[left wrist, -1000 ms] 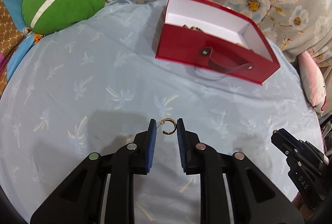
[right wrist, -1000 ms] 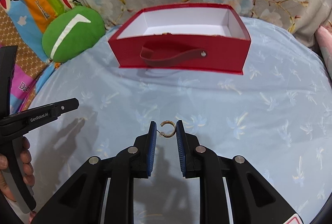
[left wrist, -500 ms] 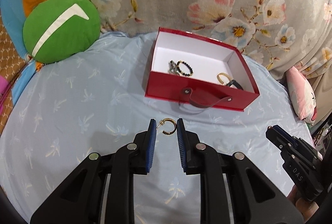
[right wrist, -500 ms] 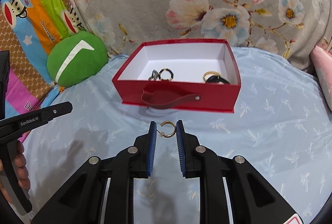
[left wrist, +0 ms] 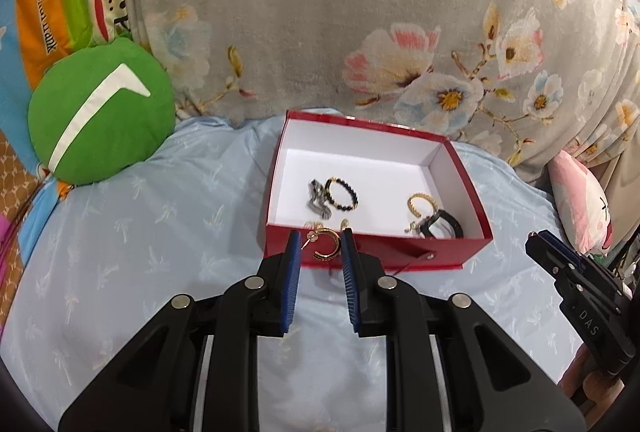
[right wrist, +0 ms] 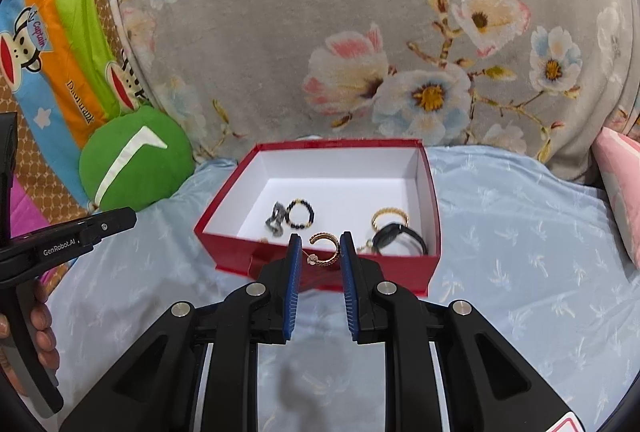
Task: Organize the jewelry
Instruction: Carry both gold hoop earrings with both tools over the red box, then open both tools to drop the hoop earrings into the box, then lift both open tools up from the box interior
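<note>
My left gripper (left wrist: 320,246) is shut on a gold hoop earring (left wrist: 326,244), held above the near wall of the open red box (left wrist: 380,252). My right gripper (right wrist: 319,252) is shut on a second gold hoop earring (right wrist: 324,249), also above the box's near wall (right wrist: 400,272). Inside the box lie a black bead ring (left wrist: 341,193), a grey piece (left wrist: 318,200), a gold ring (left wrist: 420,203) and a black band (left wrist: 440,228). The same pieces show in the right wrist view: bead ring (right wrist: 300,213), gold ring (right wrist: 390,218), black band (right wrist: 396,238).
The box stands on a light blue patterned sheet (left wrist: 140,232). A green round cushion (left wrist: 100,116) lies at the back left, a grey floral blanket (left wrist: 360,12) behind, a pink pillow (left wrist: 580,200) at the right. Each view shows the other gripper at its side edge.
Both grippers have risen and moved forward toward the red box, each still holding its earring. The box's inside and its jewelry have come into view.
</note>
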Tool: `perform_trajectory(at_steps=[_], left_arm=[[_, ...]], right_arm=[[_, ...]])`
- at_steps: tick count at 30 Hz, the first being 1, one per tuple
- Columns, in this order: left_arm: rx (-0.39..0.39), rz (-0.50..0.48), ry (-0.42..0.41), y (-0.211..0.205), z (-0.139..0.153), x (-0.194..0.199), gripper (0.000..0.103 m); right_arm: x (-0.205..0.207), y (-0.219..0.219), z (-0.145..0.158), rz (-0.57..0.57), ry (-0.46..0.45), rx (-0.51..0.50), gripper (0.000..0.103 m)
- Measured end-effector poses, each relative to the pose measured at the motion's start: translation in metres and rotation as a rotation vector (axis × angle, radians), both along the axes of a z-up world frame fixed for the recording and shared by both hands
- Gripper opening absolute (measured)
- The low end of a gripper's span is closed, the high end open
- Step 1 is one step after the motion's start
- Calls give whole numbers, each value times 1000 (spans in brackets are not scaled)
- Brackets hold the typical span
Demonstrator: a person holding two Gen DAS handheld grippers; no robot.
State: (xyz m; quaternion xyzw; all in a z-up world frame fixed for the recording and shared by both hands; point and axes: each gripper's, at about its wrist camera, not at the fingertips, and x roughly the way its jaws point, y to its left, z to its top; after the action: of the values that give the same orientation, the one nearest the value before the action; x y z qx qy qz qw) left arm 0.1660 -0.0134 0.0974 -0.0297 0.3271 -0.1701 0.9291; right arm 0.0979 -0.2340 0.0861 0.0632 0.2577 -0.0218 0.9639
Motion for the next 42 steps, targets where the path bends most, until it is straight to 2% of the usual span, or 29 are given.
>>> perform_trajectory(at_steps=[10, 17, 28, 34, 35, 36, 37, 38, 39, 40, 42], left_arm=[[20, -14, -59, -31, 16, 46, 19], [40, -9, -82, -53, 20, 88, 19], [91, -6, -65, -87, 2, 148, 19], [98, -1, -53, -103, -7, 177, 20], [98, -2, -49, -106, -10, 183, 24], [102, 2, -39, -109, -14, 191, 30], [101, 23, -34, -111, -19, 201, 52], [104, 44, -36, -111, -22, 207, 73], [109, 77, -43, -110, -26, 211, 75], [117, 109, -48, -106, -29, 214, 75], [109, 110, -36, -97, -30, 212, 75]], right_arm=[[42, -10, 23, 5, -71, -10, 18], [94, -24, 32, 15, -80, 6, 18], [160, -35, 19, 15, -55, 16, 18], [197, -48, 2, 21, -15, 76, 19], [204, -52, -1, 25, -11, 99, 20], [210, -54, -4, 24, -9, 107, 27], [215, -55, -6, 19, -8, 101, 38], [218, -55, -7, 8, -16, 86, 43], [217, -55, -7, -3, -25, 75, 50], [215, -56, -6, -13, -32, 67, 53], [203, -58, -6, -22, -39, 61, 56]])
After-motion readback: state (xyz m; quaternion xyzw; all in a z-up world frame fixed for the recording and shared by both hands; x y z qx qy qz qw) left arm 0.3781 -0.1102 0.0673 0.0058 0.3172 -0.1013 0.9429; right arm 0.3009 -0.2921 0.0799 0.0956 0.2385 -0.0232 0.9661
